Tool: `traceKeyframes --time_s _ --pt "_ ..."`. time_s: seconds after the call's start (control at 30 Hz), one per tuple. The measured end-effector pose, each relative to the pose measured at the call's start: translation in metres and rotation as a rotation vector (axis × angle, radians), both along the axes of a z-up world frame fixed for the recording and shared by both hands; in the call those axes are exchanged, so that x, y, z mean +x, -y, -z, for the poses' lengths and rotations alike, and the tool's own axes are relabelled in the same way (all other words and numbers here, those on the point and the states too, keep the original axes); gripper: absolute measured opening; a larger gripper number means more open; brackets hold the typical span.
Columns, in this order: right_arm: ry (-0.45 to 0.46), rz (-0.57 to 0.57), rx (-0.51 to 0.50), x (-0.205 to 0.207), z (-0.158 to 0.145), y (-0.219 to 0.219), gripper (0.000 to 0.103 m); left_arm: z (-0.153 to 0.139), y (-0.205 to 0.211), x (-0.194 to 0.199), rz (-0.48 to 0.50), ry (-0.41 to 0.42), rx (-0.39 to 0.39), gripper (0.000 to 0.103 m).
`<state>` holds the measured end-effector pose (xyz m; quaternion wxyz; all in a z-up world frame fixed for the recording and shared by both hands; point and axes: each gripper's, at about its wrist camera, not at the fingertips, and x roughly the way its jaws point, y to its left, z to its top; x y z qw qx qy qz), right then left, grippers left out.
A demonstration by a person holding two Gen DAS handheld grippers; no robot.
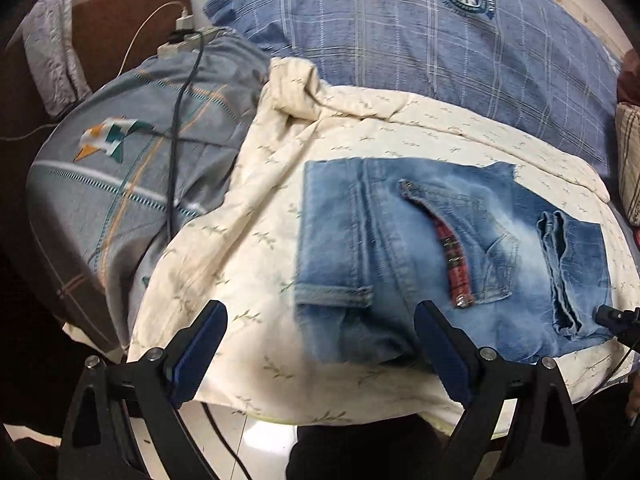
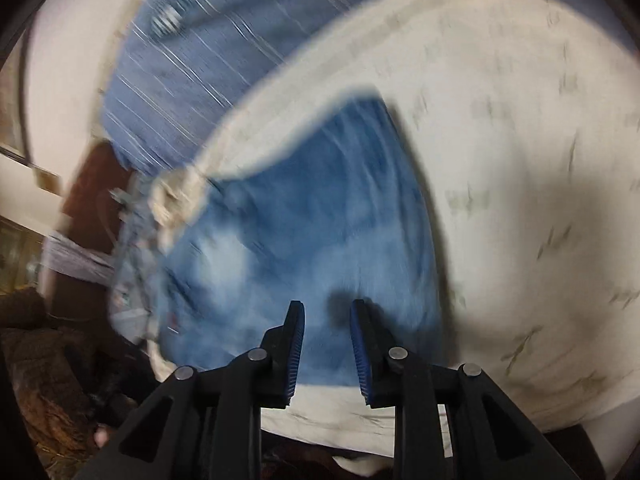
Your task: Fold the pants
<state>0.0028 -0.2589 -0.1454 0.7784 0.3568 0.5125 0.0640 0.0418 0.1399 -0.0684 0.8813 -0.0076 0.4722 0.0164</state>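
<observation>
1. Left wrist view shows the jeans [image 1: 452, 256] lying on a cream sheet [image 1: 248, 240] spread over the bed, already doubled into a compact, roughly square packet.
2. A hem lies along the packet's near left edge, a pocket with a red plaid trim sits in the middle, and a bunched strip of denim runs down the right side.
3. The left claw [image 1: 320, 356] hangs spread wide above the near edge of the packet, nothing between its pads.
4. Right wrist view is blurred; the right claw [image 2: 327, 354] stands over the near edge of the jeans [image 2: 304, 216] with a narrow gap between its pads and no cloth visibly pinched.
5. Its tip shows at the far right of the left view, just beside the packet's right edge.
6. Judging by the shape, most folds are done; what may remain is one more fold or tidying the bunched right strip.
7. A blue plaid pillow [image 1: 420, 40] lies beyond, well apart.
</observation>
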Motion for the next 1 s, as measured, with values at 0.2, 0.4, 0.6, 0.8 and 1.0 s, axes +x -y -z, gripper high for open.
traceKeyframes --time_s 0.2,0.4,0.6,0.8,1.0 --pt "0.122 -0.048 0.050 0.007 -0.027 -0.013 0.028 0.004 -0.022 -0.002 -0.050 -0.011 -0.013 0.095" --pt "0.284 -0.126 0.017 0.007 -0.055 -0.054 0.065 0.007 -0.028 -0.003 -0.065 -0.006 -0.016 0.095" --pt "0.368 -0.249 -0.085 0.002 -0.070 -0.102 0.067 0.006 -0.017 -0.005 -0.046 0.026 0.062 0.095" --pt "0.393 -0.320 -0.135 -0.001 -0.062 -0.131 0.067 0.000 -0.007 -0.005 -0.037 0.059 0.135 0.095" --pt "0.399 -0.335 -0.137 0.000 -0.054 -0.137 0.067 -0.010 -0.003 -0.004 -0.042 0.098 0.170 0.095"
